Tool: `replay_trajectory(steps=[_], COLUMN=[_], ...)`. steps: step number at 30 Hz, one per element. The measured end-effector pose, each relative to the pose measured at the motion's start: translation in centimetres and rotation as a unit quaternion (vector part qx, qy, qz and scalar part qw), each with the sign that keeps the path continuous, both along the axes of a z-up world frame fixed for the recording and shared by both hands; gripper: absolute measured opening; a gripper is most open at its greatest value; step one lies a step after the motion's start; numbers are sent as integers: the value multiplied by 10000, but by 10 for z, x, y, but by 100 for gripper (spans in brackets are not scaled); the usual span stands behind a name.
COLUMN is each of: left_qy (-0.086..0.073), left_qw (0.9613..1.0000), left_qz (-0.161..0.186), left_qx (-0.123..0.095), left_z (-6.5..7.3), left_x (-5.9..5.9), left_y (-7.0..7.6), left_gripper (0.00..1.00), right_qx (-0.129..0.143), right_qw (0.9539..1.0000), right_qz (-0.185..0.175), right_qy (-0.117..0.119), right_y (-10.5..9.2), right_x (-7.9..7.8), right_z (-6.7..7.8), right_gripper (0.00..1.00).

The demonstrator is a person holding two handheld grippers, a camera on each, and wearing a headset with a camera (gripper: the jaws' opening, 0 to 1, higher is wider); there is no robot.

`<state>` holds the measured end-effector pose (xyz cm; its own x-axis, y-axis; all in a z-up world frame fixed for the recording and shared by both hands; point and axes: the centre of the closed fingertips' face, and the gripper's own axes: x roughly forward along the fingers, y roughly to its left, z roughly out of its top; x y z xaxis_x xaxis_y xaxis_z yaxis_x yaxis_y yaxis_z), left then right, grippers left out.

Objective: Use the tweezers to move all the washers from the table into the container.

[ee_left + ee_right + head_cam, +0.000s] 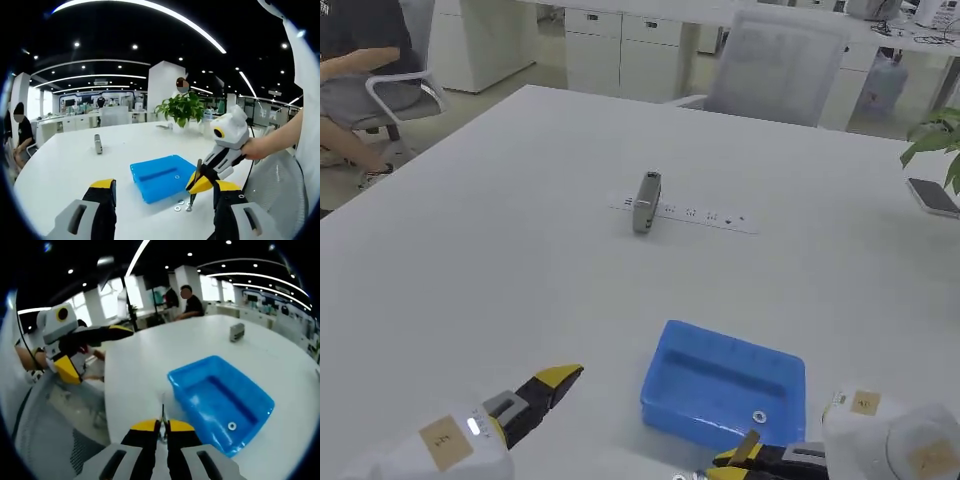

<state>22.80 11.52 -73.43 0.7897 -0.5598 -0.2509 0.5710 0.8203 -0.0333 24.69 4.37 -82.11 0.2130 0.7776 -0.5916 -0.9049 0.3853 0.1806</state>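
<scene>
White table [520, 260] with a grey device [647, 201] at 12 o'clock from the blue container [725, 385]. One washer [759, 417] lies inside; loose washers [179, 205] lie at its 6 o'clock. There the right gripper [162, 426] pinches tweezers [163, 412], tips down. The left gripper [560, 380], at 9 o'clock, gapes wide.

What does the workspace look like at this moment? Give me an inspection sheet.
Surface: white table with a flush socket strip at its middle.
Job's things: blue container with one washer inside; a few loose washers on the table beside it; tweezers.
Clutter: small grey device standing on the strip; phone at the right edge.
Grippers: left gripper open, holding nothing; right gripper shut on the tweezers, tips down by the loose washers.
Cables: thin dark line beside the left gripper, perhaps a lead.
Surroundings: office chair, potted plant, seated person.
</scene>
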Motion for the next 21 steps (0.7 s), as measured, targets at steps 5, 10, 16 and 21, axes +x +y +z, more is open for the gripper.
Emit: replay_trajectory(steps=[5,10,16,21], left_qy=[6,3,4,3], left_qw=[10000,10000,10000,10000], left_qz=[13,-6,-2,-7], left_qx=[-7,26,39,61], left_z=[0,-1,-1,-2], left_x=[0,0,0,0], left_y=[1,0,1,1], left_gripper=[80,80,80,80], right_qx=[29,-293,-793,-941], right_qw=[10000,9955,9762,9608], right_qz=[59,682,1399,1713], right_qy=[-53,-581,-1455,-1966], right_y=[0,4,6,10], right_x=[-3,-14,-25,-35], right_z=[-1,-2,-3,8], right_gripper=[3,3,2,2])
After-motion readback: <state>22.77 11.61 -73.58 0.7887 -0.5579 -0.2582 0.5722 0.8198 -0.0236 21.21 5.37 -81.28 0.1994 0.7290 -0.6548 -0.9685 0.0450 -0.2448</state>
